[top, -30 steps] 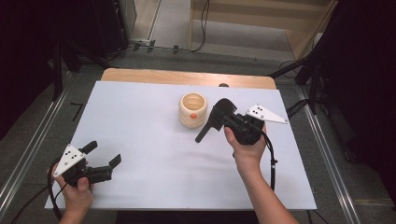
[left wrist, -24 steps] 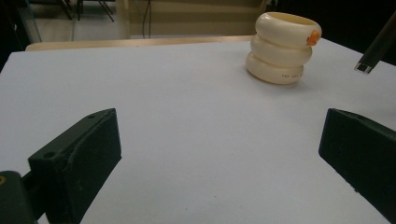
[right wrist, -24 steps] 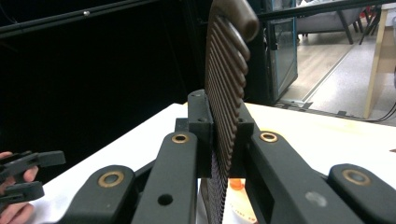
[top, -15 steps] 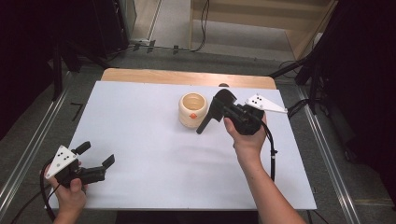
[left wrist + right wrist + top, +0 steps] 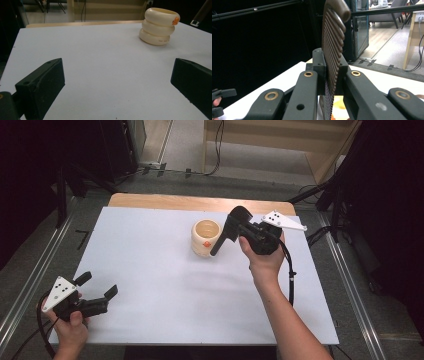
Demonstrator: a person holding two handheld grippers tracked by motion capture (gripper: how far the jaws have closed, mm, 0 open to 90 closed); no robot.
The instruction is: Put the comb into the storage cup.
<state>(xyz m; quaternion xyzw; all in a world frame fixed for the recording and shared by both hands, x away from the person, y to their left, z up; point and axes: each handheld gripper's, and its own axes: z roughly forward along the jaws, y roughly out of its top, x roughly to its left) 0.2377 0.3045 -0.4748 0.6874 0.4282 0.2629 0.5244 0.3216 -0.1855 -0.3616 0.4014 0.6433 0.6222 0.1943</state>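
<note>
From the high view we've got a white board on the bench, with a strip of wood showing along its far edge. A cream holder, ribbed like stacked rings with a small orange spot on its side, stands a bit right of the board's middle, toward the far edge. The right gripper is held in a hand just right of the holder, tilted down at it, with its grey plate sticking out toward the right edge. The jaws look pressed together on a dark flat thing whose lower tip sits right beside the holder; we can't tell if it touches. The left gripper is at the near left corner, jaws spread wide with nothing between them, resting low over the board.

In the left gripper view, both black jaws sit far apart with bare white board between. The holder stands upright well ahead, off to the right.

In the right gripper view, the jaws are clamped tight on a brown ridged strip that stands on edge and rises well past them. It may be one arm of tongs, but how far open they are, we can't tell. A bit of cream and orange peeks out underneath.
</note>
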